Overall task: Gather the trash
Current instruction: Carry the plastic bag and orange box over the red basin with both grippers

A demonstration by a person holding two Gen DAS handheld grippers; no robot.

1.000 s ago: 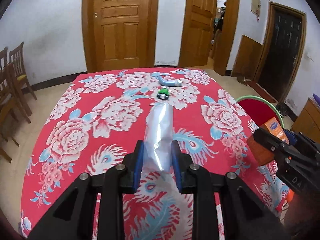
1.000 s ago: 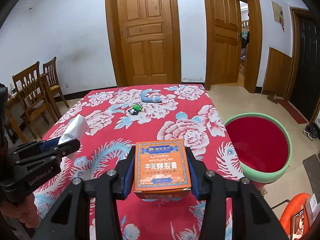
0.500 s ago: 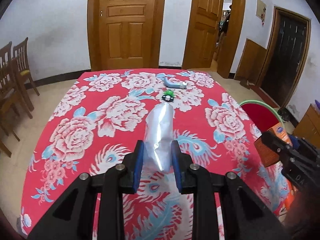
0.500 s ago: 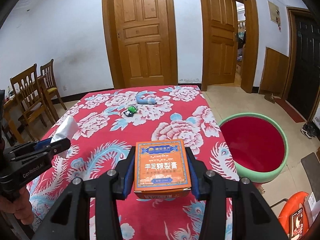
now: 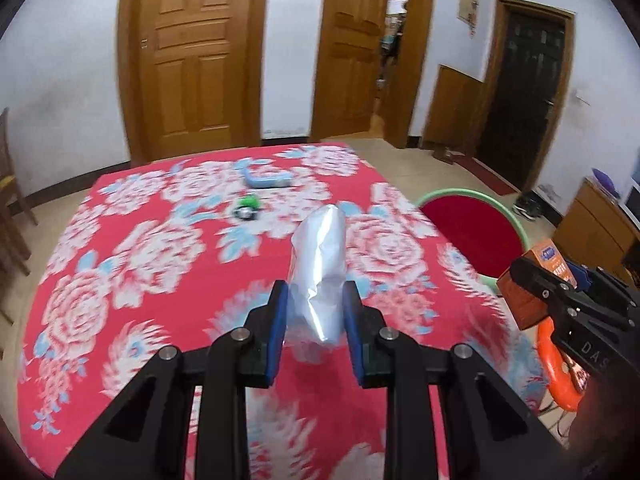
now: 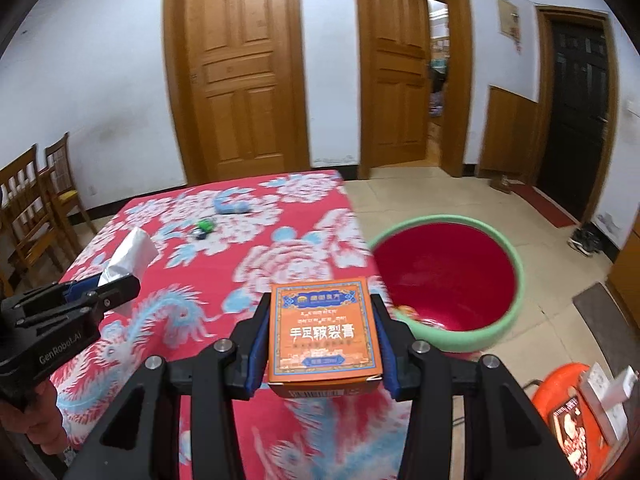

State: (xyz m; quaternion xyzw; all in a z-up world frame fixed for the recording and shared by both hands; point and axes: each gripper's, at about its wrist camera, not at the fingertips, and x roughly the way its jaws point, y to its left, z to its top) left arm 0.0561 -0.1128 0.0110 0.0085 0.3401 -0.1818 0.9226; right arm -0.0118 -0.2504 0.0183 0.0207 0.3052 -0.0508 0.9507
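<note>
Left gripper [image 5: 316, 322] clamps a silver wrapper [image 5: 320, 268] above the table [image 5: 120, 280], long axis pointing away from the camera. Right gripper [image 6: 322, 336] clamps an orange box [image 6: 324, 332], flat face up, near the red tub [image 6: 508, 320].

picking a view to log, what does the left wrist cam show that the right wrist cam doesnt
Left wrist only: the left gripper head-on, pads squeezing the silver bag.

Right wrist only: the box face with its print, clamped in the right gripper, and the chairs.

Both: the table, the blue tube, the green toy, the red basin.
</note>
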